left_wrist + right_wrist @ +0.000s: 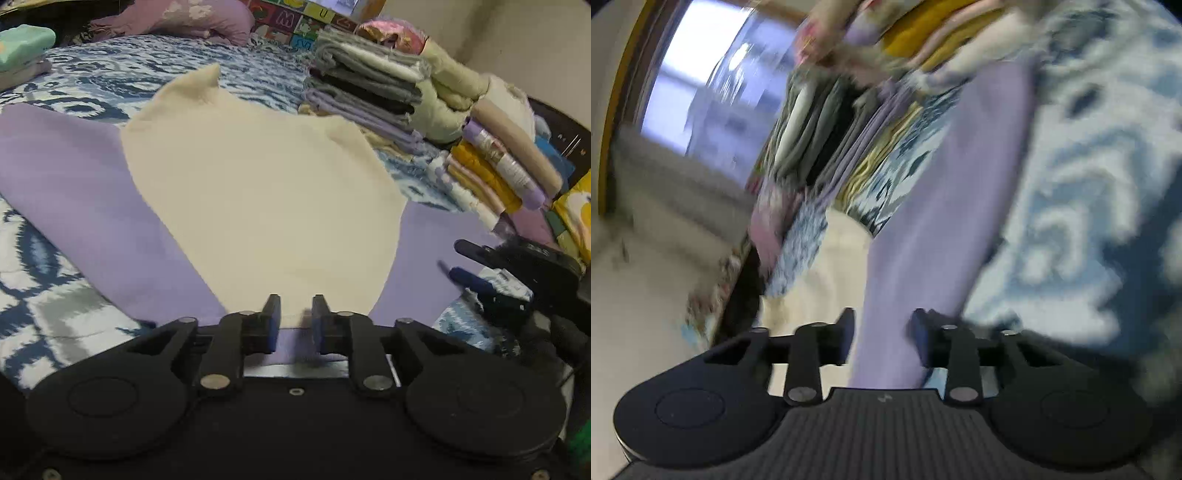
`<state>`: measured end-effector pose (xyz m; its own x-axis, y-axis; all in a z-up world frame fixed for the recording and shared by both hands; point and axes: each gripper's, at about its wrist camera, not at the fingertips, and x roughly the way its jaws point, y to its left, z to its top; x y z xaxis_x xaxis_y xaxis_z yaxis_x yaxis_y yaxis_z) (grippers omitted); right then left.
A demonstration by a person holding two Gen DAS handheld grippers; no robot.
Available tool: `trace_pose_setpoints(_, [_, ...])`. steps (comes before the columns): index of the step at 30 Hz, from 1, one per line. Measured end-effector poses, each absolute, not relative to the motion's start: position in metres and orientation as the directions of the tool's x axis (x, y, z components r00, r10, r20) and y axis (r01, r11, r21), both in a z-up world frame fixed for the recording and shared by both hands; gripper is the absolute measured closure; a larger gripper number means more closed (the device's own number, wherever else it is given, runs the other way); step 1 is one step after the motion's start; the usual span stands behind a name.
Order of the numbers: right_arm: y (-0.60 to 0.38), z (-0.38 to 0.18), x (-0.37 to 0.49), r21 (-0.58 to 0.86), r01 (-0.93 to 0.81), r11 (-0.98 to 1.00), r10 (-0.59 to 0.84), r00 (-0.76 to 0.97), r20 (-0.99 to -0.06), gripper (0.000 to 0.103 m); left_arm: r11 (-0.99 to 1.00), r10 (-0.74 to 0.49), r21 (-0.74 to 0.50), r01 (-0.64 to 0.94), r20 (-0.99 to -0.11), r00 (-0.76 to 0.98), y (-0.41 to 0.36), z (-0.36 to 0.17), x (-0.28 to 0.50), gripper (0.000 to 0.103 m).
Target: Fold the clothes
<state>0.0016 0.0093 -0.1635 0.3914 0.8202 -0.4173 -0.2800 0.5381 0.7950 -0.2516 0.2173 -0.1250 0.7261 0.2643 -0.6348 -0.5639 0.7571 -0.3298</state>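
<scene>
Left wrist view: your left gripper (294, 314) has its fingers spread at the near hem of the cream cloth (258, 192), which lies flat over the lilac cloth (81, 192) on the bed (44, 295), squared for a fold. The folded stacks (369, 96) wait at 2 o'clock, clear of the work.

Right wrist view, blurred: your right gripper (882, 332) has its fingers parted around a lilac strip running toward 12 o'clock; no pinch is visible.

Left wrist: low, close over bed (92, 74). Right wrist: rolled, blurred. Shared: lilac cloth (92, 206), folded stacks (369, 85).
</scene>
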Motion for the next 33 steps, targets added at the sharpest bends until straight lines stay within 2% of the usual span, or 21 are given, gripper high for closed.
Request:
trace_pose_setpoints(2, [-0.004,-0.17,0.022,0.793,-0.191,0.578,0.772,0.443,-0.456,0.099,0.765,0.271,-0.312,-0.564,-0.638,0.721,0.218,-0.128,-0.248,0.086])
trace_pose_setpoints(4, [-0.037,-0.174,0.034,0.811,-0.08,0.579,0.72,0.518,-0.462,0.1,0.77,0.271,-0.308,-0.559,-0.634,0.724,0.218,-0.13,-0.248,0.085])
trace_pose_setpoints(6, [-0.06,-0.171,0.048,0.818,-0.032,0.575,0.672,0.588,-0.45,0.095,0.762,0.263,-0.327,-0.559,-0.632,0.729,0.221,-0.131,-0.247,0.084])
trace_pose_setpoints(7, [-0.069,-0.169,0.053,0.829,-0.023,0.559,0.663,0.612,-0.431,0.087,0.757,0.259,-0.338,-0.56,-0.631,0.731,0.222,-0.132,-0.247,0.082])
trace_pose_setpoints(8, [-0.073,-0.167,0.058,0.841,-0.026,0.54,0.663,0.628,-0.407,0.075,0.757,0.255,-0.343,-0.556,-0.628,0.735,0.222,-0.132,-0.246,0.08])
trace_pose_setpoints(10, [-0.073,-0.164,0.065,0.865,-0.055,0.499,0.686,0.635,-0.356,0.065,0.762,0.247,-0.35,-0.545,-0.621,0.744,0.22,-0.133,-0.245,0.071])
trace_pose_setpoints(13, [-0.061,-0.165,0.083,0.863,-0.082,0.498,0.711,0.609,-0.352,0.065,0.771,0.235,-0.358,-0.526,-0.608,0.758,0.218,-0.132,-0.244,0.063])
trace_pose_setpoints(15, [-0.068,-0.167,0.096,0.837,-0.019,0.546,0.648,0.642,-0.409,0.07,0.77,0.231,-0.367,-0.521,-0.601,0.765,0.219,-0.132,-0.245,0.063])
trace_pose_setpoints(16, [-0.074,-0.169,0.102,0.832,0.019,0.554,0.62,0.658,-0.428,0.083,0.767,0.228,-0.377,-0.52,-0.596,0.77,0.22,-0.131,-0.246,0.063])
trace_pose_setpoints(17, [-0.08,-0.172,0.106,0.839,0.047,0.542,0.607,0.669,-0.429,0.085,0.759,0.228,-0.39,-0.521,-0.591,0.774,0.222,-0.131,-0.248,0.063])
trace_pose_setpoints(19, [-0.09,-0.173,0.111,0.839,0.092,0.536,0.571,0.692,-0.441,0.083,0.742,0.233,-0.412,-0.528,-0.58,0.78,0.225,-0.13,-0.249,0.063])
trace_pose_setpoints(21, [-0.092,-0.162,0.108,0.817,0.074,0.572,0.533,0.723,-0.439,0.073,0.741,0.234,-0.415,-0.529,-0.578,0.782,0.226,-0.131,-0.248,0.063])
trace_pose_setpoints(22, [-0.089,-0.158,0.107,0.822,0.045,0.568,0.545,0.728,-0.416,0.065,0.741,0.234,-0.415,-0.528,-0.578,0.782,0.227,-0.131,-0.247,0.063])
trace_pose_setpoints(25, [-0.072,-0.149,0.112,0.829,-0.039,0.558,0.602,0.706,-0.372,0.058,0.741,0.234,-0.415,-0.528,-0.577,0.783,0.229,-0.132,-0.245,0.062])
trace_pose_setpoints(28, [-0.045,-0.153,0.13,0.848,-0.088,0.522,0.691,0.627,-0.36,0.057,0.75,0.235,-0.409,-0.52,-0.571,0.787,0.228,-0.133,-0.245,0.061])
trace_pose_setpoints(30, [-0.03,-0.158,0.142,0.859,-0.102,0.502,0.737,0.571,-0.362,0.049,0.749,0.233,-0.413,-0.518,-0.567,0.79,0.229,-0.133,-0.245,0.061])
trace_pose_setpoints(31, [-0.026,-0.161,0.15,0.852,-0.091,0.515,0.733,0.561,-0.384,0.051,0.749,0.233,-0.415,-0.517,-0.565,0.792,0.23,-0.133,-0.245,0.061])
trace_pose_setpoints(32, [-0.023,-0.164,0.158,0.837,-0.082,0.54,0.718,0.564,-0.408,0.06,0.748,0.234,-0.416,-0.516,-0.563,0.793,0.23,-0.133,-0.244,0.061])
trace_pose_setpoints(33, [-0.021,-0.164,0.163,0.82,-0.078,0.567,0.7,0.57,-0.43,0.065,0.749,0.234,-0.416,-0.516,-0.563,0.793,0.231,-0.133,-0.244,0.061])
